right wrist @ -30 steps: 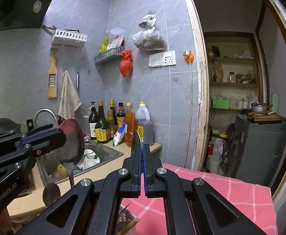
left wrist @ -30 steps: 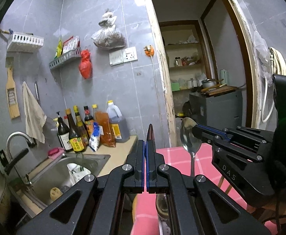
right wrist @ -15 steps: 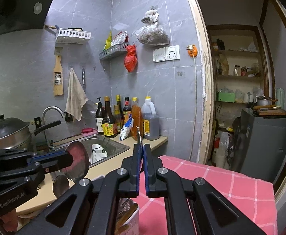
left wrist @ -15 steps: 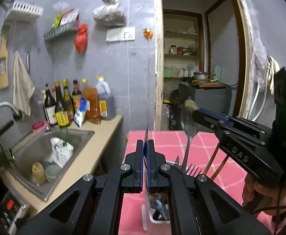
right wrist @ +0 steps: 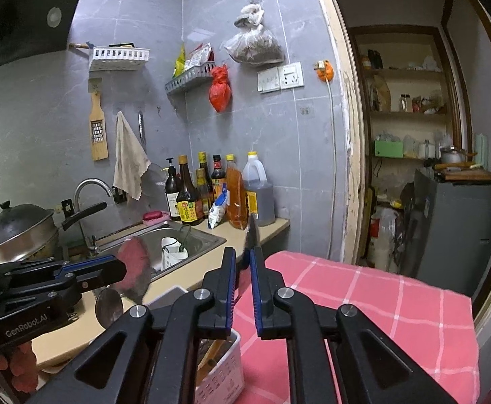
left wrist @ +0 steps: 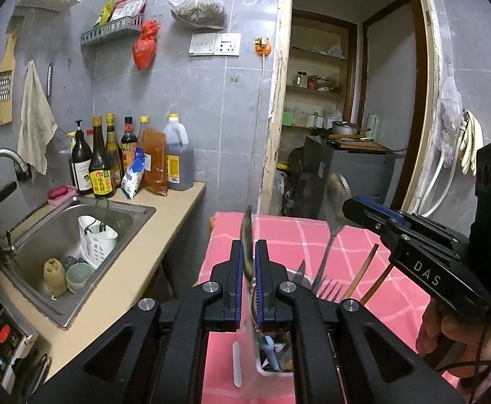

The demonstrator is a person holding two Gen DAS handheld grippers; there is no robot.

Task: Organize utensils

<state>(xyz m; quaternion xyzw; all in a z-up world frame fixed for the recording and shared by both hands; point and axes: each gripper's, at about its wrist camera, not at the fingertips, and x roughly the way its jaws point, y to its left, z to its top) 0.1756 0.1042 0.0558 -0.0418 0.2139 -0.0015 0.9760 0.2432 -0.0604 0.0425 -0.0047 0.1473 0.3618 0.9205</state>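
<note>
My left gripper point(left wrist: 248, 245) hovers over a white utensil holder point(left wrist: 262, 368) on the pink checked table point(left wrist: 312, 235). Its jaws are opening: a metal spoon point(left wrist: 247, 225) stands edge-on between them, leaning on the left pad with a thin gap on the right. To its right, my right gripper point(left wrist: 346, 206) has a second spoon point(left wrist: 335, 192) at its tips, the handle slanting down into the holder beside a fork point(left wrist: 327, 288) and chopsticks point(left wrist: 363, 271). In the right wrist view, the right gripper point(right wrist: 242, 252) is opening too, with that spoon point(right wrist: 252, 232) loose between the pads. The left gripper point(right wrist: 122, 271) is at the left.
A beige counter point(left wrist: 164, 235) with a steel sink point(left wrist: 43, 235) runs along the left; a white cup and sponges lie in it. Sauce bottles point(left wrist: 104, 161) line the wall. A lidded pot point(right wrist: 23, 225) sits far left. A person's hand point(left wrist: 447, 336) holds the right gripper. An open doorway lies behind the table.
Both grippers have tipped downward over the holder, which has come into view. The spoon handles now reach down into it. Both pairs of jaws have parted slightly from the spoons.
</note>
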